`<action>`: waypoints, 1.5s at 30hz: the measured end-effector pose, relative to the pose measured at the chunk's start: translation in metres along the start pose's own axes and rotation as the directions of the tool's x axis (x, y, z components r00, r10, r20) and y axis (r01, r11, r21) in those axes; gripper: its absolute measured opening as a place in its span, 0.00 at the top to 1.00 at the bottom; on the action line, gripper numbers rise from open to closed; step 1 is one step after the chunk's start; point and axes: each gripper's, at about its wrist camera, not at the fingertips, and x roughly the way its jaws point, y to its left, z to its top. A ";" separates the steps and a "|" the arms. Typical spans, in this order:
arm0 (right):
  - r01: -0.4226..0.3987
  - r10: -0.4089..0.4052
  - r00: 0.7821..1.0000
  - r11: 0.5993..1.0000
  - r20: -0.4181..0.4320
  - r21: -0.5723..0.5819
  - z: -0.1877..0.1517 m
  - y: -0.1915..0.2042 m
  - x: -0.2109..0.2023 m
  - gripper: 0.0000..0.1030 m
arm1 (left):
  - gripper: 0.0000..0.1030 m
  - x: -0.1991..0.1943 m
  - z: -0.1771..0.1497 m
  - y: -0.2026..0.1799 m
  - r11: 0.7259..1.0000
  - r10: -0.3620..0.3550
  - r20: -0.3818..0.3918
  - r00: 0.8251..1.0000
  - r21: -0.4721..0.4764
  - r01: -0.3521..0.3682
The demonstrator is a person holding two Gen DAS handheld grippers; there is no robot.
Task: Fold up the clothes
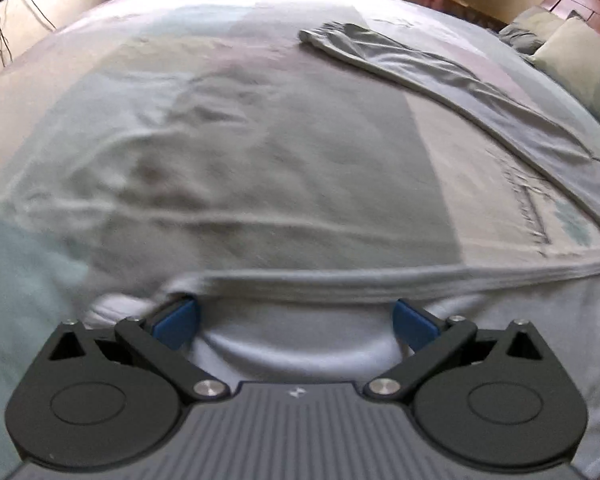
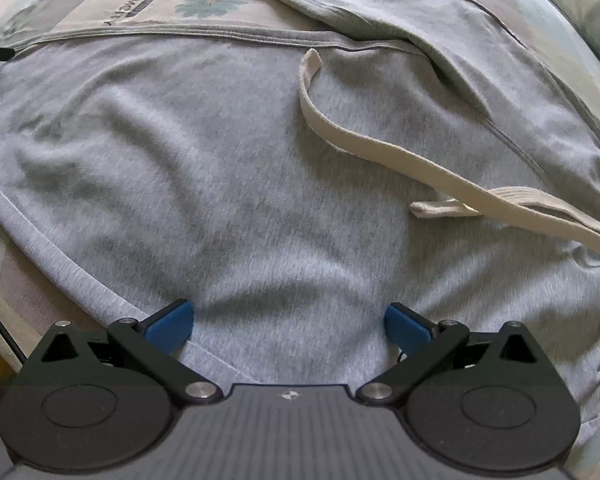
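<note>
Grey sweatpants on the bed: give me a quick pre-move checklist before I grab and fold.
1. Left claw open: ok.
2. Right claw open: ok.
3. Sweatpants lying flat: not ok, wrinkled under the right claw.
4. Drawstring tucked away: not ok, it trails loose across the fabric.
5. Leg straight: ok, it stretches across the bedspread.
6. Left claw lined up on a hem: cannot tell, the view is blurred.
</note>
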 end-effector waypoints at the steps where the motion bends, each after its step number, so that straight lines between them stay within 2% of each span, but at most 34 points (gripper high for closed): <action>1: 0.003 -0.003 1.000 1.000 -0.001 0.002 -0.001 0.001 -0.001 0.00 | 0.02 -0.001 0.002 0.001 1.000 -0.006 -0.004 1.000 0.005 0.006; 6: 0.038 -0.037 0.998 0.999 -0.052 0.034 0.002 0.006 -0.012 0.00 | 0.02 -0.033 -0.008 -0.008 0.998 -0.057 0.032 0.998 -0.001 0.057; 8: 0.042 -0.042 0.999 0.999 -0.016 0.033 0.007 0.015 -0.025 0.00 | 0.01 -0.042 -0.022 -0.015 0.994 -0.106 0.021 0.994 0.016 0.106; 11: 0.037 -0.037 0.999 0.999 0.031 -0.002 0.025 0.037 -0.034 0.00 | 0.01 -0.043 -0.044 -0.023 0.985 -0.162 -0.036 0.986 0.052 0.164; 13: 0.009 -0.007 0.998 0.999 0.059 -0.037 0.043 0.053 -0.035 0.00 | 0.01 -0.040 -0.055 -0.015 0.992 -0.111 -0.061 0.992 0.052 0.114; 15: -0.016 0.024 0.996 0.996 0.085 -0.090 0.067 0.073 -0.033 0.00 | 0.01 -0.046 -0.059 0.000 0.999 -0.044 -0.045 0.998 0.010 0.045; 16: -0.032 0.044 0.994 0.992 0.098 -0.118 0.080 0.082 -0.032 0.00 | 0.01 -0.051 -0.059 0.010 0.999 -0.035 -0.035 0.999 -0.036 0.033; 18: -0.070 0.097 0.986 0.979 0.137 -0.194 0.102 0.109 -0.031 0.00 | 0.01 -0.062 -0.058 0.024 0.993 -0.058 -0.009 0.998 -0.101 0.056; 21: -0.128 0.203 0.960 0.931 0.191 -0.343 0.136 0.160 -0.027 0.00 | 0.01 -0.072 -0.055 0.032 0.984 -0.136 0.010 0.991 -0.115 0.136; 23: -0.182 0.292 0.937 0.876 0.192 -0.446 0.151 0.198 -0.023 0.00 | 0.01 -0.069 -0.049 0.035 0.975 -0.191 0.021 0.981 -0.114 0.192; 25: -0.242 0.385 0.910 0.797 0.156 -0.554 0.159 0.236 -0.018 0.00 | 0.01 -0.060 -0.039 0.039 0.959 -0.251 0.026 0.968 -0.127 0.252; 29: -0.305 0.513 0.854 0.628 0.085 -0.716 0.146 0.291 -0.014 0.00 | 0.01 -0.032 -0.016 0.042 0.922 -0.367 -0.011 0.930 -0.140 0.362; 32: -0.297 0.562 0.824 0.536 0.071 -0.791 0.140 0.322 -0.012 0.00 | 0.01 -0.016 -0.010 0.047 0.922 -0.364 0.007 0.931 -0.141 0.361; 35: -0.257 0.571 0.814 0.518 0.107 -0.816 0.147 0.338 -0.006 0.00 | 0.01 -0.007 0.001 0.053 0.926 -0.346 0.026 0.938 -0.153 0.346; 36: -0.255 0.567 0.816 0.525 0.110 -0.812 0.150 0.341 -0.002 0.00 | 0.01 -0.005 0.004 0.056 0.924 -0.345 0.030 0.938 -0.165 0.345; 37: -0.267 0.555 0.826 0.537 0.096 -0.801 0.154 0.344 0.004 0.00 | 0.01 -0.002 0.007 0.058 0.919 -0.351 0.031 0.936 -0.182 0.351; 38: -0.290 0.528 0.847 0.551 0.058 -0.783 0.157 0.347 0.013 0.00 | 0.01 -0.001 0.008 0.060 0.914 -0.357 0.031 0.934 -0.193 0.356; 41: -0.250 0.504 0.861 0.541 0.072 -0.803 0.148 0.347 0.005 0.00 | 0.01 -0.002 0.009 0.060 0.911 -0.363 0.031 0.931 -0.201 0.361; 45: -0.262 0.545 0.833 0.533 0.090 -0.805 0.134 0.349 -0.014 0.00 | 0.01 -0.017 0.008 0.066 0.900 -0.368 0.051 0.928 -0.232 0.370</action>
